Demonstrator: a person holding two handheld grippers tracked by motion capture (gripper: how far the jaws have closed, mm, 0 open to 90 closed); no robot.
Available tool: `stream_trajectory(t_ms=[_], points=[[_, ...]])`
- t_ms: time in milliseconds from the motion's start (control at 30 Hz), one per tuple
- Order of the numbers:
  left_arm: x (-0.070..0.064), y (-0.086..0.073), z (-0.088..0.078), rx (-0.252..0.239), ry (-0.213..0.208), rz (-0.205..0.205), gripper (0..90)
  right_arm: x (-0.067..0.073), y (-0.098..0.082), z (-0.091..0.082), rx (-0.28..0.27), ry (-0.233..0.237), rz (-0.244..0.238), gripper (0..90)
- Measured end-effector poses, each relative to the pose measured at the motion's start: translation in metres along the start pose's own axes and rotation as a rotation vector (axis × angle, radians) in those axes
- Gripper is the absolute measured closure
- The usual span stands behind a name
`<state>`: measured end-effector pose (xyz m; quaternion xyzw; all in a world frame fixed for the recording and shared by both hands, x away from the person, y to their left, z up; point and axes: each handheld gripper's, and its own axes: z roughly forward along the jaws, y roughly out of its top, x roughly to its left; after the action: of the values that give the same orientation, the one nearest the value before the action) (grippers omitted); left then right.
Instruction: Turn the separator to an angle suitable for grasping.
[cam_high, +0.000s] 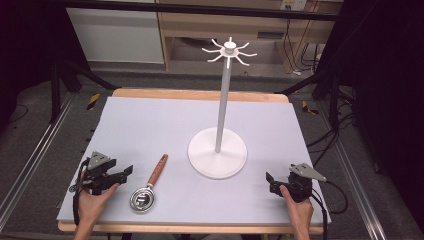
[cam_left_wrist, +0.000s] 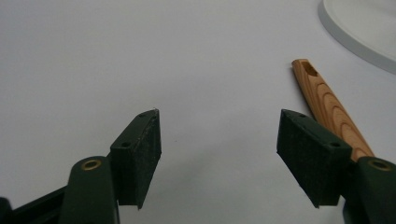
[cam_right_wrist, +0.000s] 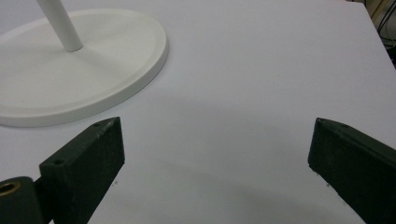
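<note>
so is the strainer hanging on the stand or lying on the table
Lying flat on the table: the strainer rests left of the stand, untouched.

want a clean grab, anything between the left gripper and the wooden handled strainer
Nothing visible: bare table lies between the open left gripper and the strainer, whose wooden handle lies just beside one jaw.

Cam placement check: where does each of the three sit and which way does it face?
High view: above the person's side, facing forward and down on the table; both hands, left gripper, right gripper.
Left gripper view: on that gripper, along its open fingers toward the strainer's wooden handle.
Right gripper view: along its open fingers at the white stand.
Shared: all three show the stand's base.
</note>
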<state>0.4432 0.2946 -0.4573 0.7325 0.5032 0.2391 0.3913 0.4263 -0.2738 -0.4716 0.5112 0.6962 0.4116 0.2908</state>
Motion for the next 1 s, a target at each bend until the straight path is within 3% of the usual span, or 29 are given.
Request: stream_trajectory(t_ms=[133, 267, 700, 933, 1000], points=[[-0.003, 0.002, -0.004, -0.011, -0.003, 0.005, 32.0, 0.001, -0.001, 0.001, 0.007, 0.014, -0.006, 4.5], [-0.010, 0.008, -0.009, -0.028, -0.034, 0.003, 35.6, 0.000, -0.001, 0.001, 0.021, 0.009, -0.013, 4.8], [-0.032, 0.018, -0.011, -0.011, -0.084, 0.032, 35.3, 0.001, 0.000, 0.003, 0.034, 0.025, -0.013, 5.2], [-0.045, 0.022, -0.009, 0.002, -0.110, 0.058, 35.1, 0.002, 0.000, 0.002, 0.028, 0.030, -0.008, 5.2], [-0.051, 0.025, -0.008, 0.012, -0.114, 0.085, 35.1, 0.002, 0.001, 0.002, 0.025, 0.024, -0.022, 5.2]])
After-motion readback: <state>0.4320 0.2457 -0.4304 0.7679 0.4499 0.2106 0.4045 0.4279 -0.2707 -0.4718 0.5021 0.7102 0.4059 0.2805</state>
